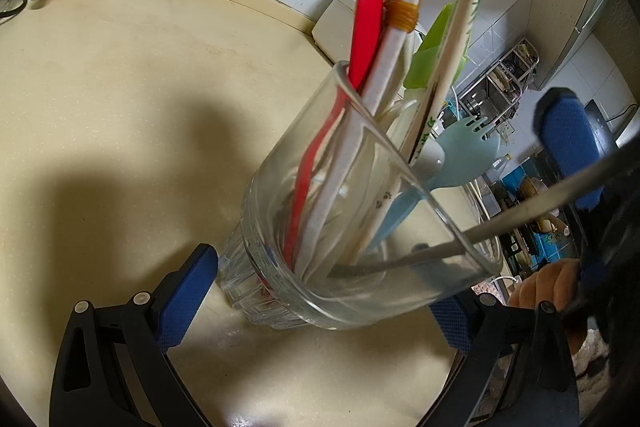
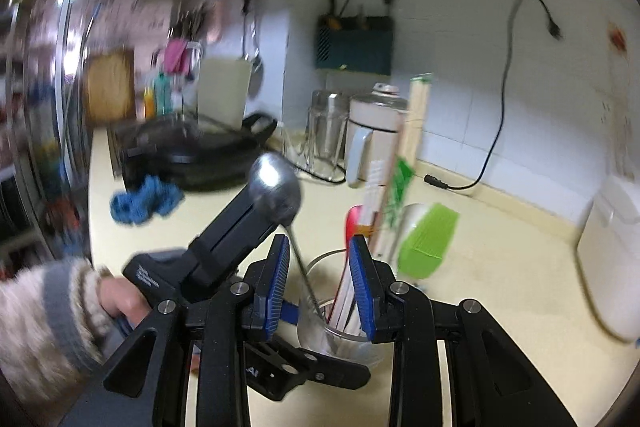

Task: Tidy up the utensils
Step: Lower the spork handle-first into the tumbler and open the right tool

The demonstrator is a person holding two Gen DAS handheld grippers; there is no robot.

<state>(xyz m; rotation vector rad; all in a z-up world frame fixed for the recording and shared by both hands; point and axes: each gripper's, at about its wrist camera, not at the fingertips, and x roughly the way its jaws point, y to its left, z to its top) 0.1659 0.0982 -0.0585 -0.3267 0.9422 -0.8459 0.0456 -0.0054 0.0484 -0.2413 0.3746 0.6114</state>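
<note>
Cream counter (image 1: 120,75), left tool (image 1: 320,291) clamped around glass (image 1: 344,227); right tool (image 2: 320,283) apart, spoon (image 2: 276,187) leaning inside.

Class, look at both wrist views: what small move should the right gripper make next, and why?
Probably draw the right gripper straight back from the glass. The spoon already stands handle-down in it, leaning on the rim, and the pads stand wide of its thin handle, not pinching it. The left gripper steadies the glass.

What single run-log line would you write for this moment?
left gripper: grips glass | right gripper: open, astride spoon | spoon: handle in glass
</note>
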